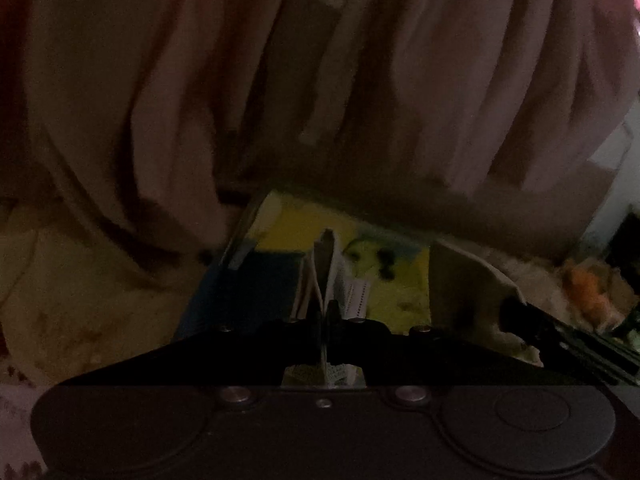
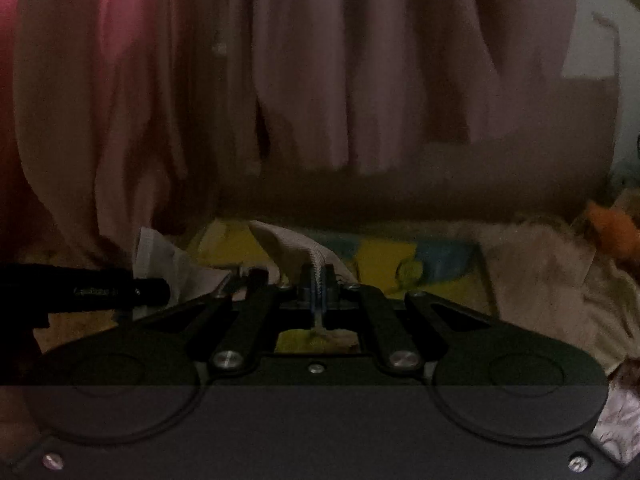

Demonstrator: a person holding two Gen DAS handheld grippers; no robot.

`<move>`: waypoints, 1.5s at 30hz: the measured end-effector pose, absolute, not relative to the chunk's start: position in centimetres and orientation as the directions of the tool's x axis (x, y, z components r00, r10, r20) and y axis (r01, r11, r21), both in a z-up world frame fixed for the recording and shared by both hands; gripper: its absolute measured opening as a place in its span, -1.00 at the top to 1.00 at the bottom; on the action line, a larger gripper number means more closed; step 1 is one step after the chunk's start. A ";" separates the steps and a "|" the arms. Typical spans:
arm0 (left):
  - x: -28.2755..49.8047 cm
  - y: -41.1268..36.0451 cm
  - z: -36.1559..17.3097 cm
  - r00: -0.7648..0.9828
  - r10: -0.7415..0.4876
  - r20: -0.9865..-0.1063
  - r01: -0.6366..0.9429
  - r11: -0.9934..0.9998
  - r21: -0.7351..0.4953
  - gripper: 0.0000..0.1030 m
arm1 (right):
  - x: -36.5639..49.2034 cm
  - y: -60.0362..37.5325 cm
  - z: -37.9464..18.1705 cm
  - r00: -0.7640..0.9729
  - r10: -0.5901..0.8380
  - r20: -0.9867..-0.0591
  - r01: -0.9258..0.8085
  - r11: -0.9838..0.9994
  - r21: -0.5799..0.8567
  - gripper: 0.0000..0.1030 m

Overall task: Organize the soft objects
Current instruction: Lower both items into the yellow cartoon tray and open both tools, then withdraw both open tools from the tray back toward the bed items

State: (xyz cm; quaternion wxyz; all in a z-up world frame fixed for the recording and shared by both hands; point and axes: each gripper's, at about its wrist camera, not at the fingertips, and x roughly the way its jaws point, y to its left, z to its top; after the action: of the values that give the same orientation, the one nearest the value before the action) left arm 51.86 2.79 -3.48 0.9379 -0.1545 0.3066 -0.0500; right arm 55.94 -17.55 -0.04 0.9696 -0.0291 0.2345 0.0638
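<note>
Beige cloth point(image 1: 460, 280) sits pinched at both ends: your left gripper point(image 1: 325, 312) has its jaws pressed together on a white folded edge with a label, and just right of those jaws the cloth rises in a flap. Ahead of both jaws lies a yellow and blue mat point(image 2: 384, 256). Your right gripper point(image 2: 319, 280) clamps a ribbed beige hem, jaws closed on it. Pink curtains point(image 2: 304, 80) hang beyond. Right of the right jaws, a tan fabric point(image 2: 540, 264) lies crumpled.
</note>
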 end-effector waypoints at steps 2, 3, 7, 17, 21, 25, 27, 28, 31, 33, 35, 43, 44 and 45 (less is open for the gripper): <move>51.9 2.8 -4.0 0.790 -0.179 -0.586 -0.008 0.953 -0.303 0.97 | 55.9 -17.6 -1.0 0.870 0.127 -0.476 -0.156 0.988 -0.022 1.00; 51.9 2.8 -4.2 0.784 -0.175 -0.596 -0.012 0.955 -0.296 0.96 | 55.8 -17.3 -1.5 0.864 0.132 -0.486 -0.164 0.986 -0.022 1.00; 51.8 2.8 -4.2 0.769 -0.156 -0.620 -0.018 0.964 -0.264 0.83 | 55.4 -16.2 -2.9 0.847 0.145 -0.512 -0.190 0.981 -0.037 0.94; 50.0 2.5 -1.6 0.783 -0.091 -0.615 -0.036 0.981 -0.190 0.03 | 53.4 -15.9 0.4 0.842 0.192 -0.503 -0.233 0.972 -0.018 0.50; 48.6 2.5 -0.2 0.791 -0.087 -0.605 -0.033 0.982 -0.184 -0.14 | 51.4 -16.5 2.8 0.852 0.219 -0.476 -0.243 0.970 0.011 0.25; 45.8 2.3 1.6 0.815 -0.080 -0.574 -0.022 0.985 -0.169 -0.21 | 48.9 -17.2 4.9 0.872 0.241 -0.427 -0.250 0.968 0.035 0.09; 44.1 2.2 2.7 0.833 -0.077 -0.548 -0.013 0.987 -0.160 -0.31 | 47.5 -17.9 5.8 0.881 0.248 -0.402 -0.250 0.967 0.049 -0.03; 43.2 2.2 3.2 0.844 -0.074 -0.531 -0.011 0.988 -0.155 -0.34 | 46.8 -18.2 6.2 0.886 0.252 -0.390 -0.251 0.966 0.053 -0.06; 40.6 2.2 4.9 0.869 -0.076 -0.488 -0.002 0.988 -0.156 -0.42 | 44.4 -19.0 7.6 0.899 0.258 -0.353 -0.254 0.965 0.058 -0.25; 38.7 2.2 5.9 0.884 -0.078 -0.460 0.003 0.987 -0.161 -0.49 | 42.9 -19.6 8.5 0.906 0.266 -0.330 -0.258 0.964 0.071 -0.33; 36.4 2.1 6.9 0.900 -0.090 -0.427 0.017 0.985 -0.171 -0.54 | 41.1 -20.2 9.2 0.911 0.274 -0.308 -0.261 0.962 0.085 -0.51; 27.5 1.4 10.0 0.948 -0.092 -0.306 0.045 0.987 -0.157 -0.80 | 33.7 -21.6 11.2 0.925 0.309 -0.221 -0.295 0.951 0.091 -0.98; 26.3 1.2 10.3 0.953 -0.090 -0.290 0.046 0.987 -0.155 -0.85 | 32.6 -21.7 11.4 0.925 0.313 -0.214 -0.300 0.950 0.092 -0.98; 25.2 1.1 10.6 0.957 -0.092 -0.276 0.050 0.987 -0.155 -0.90 | 31.8 -21.8 11.5 0.926 0.316 -0.209 -0.303 0.949 0.092 -0.99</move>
State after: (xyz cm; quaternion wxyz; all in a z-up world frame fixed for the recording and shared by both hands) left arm 25.19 1.11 10.60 0.9864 -0.0733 0.1428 -0.0361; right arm 31.80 -21.82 11.53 0.9808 0.0290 0.1110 0.1576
